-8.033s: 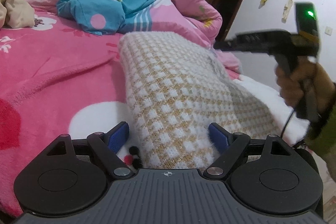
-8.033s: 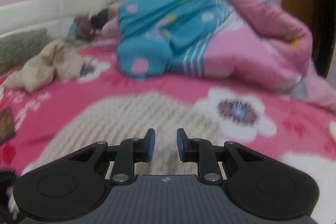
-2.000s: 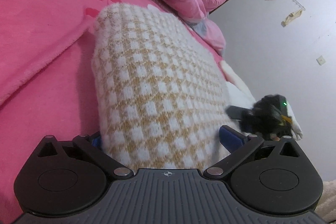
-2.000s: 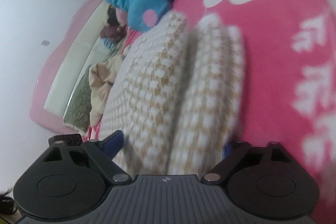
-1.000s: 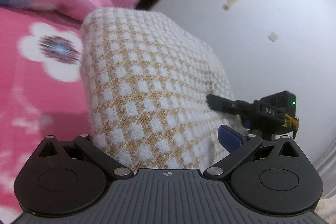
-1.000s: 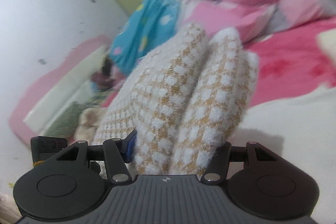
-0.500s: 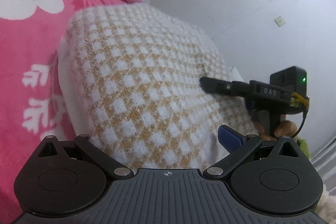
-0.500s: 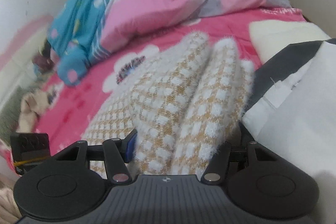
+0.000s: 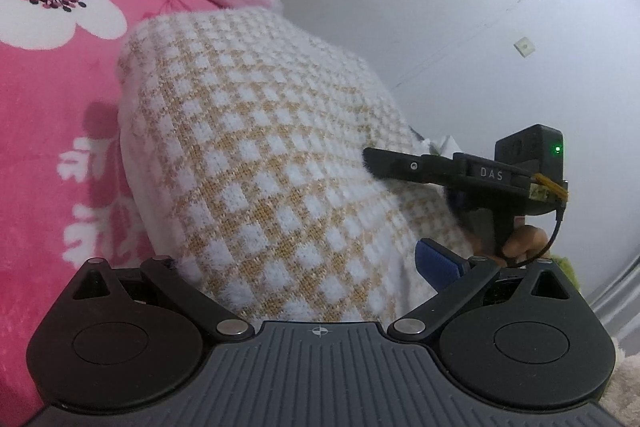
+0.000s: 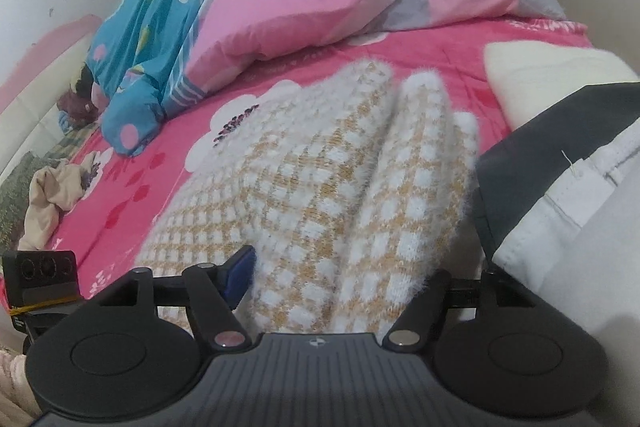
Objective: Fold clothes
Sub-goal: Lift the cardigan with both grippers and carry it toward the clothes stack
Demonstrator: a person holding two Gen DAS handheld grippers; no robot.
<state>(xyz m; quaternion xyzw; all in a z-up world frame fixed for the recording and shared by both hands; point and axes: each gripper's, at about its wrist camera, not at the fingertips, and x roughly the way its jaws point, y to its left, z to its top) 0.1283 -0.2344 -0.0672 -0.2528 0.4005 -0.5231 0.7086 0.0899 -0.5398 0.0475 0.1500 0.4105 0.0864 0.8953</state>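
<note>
Pink floral bedding fills the ground under your work, with a heaped pink and blue quilt pushed to the far side, which leaves you an open stretch of bed for laying the garment down. The checked sweater, fuzzy white and tan knit, rests folded on that bedding near the bed's edge, and you hold one end of it in each tool, so the bundle keeps its shape as it settles. Your left gripper has the thick fold between its fingers; one blue pad shows at the right edge of the knit with a sliver of gap, the other finger is buried under the fabric, so I cannot tell whether it is pinching or only straddling. Your right gripper is letting go: its jaws are opening with the doubled layers of the sweater between them, the blue pad just at the fuzzy edge. That release makes sense if the fold is already where you want it. Just beside the sweater on the right lies a grey and white garment, with a cream folded piece beyond it, probably your finished pile, which would explain setting this one down next to them.
</note>
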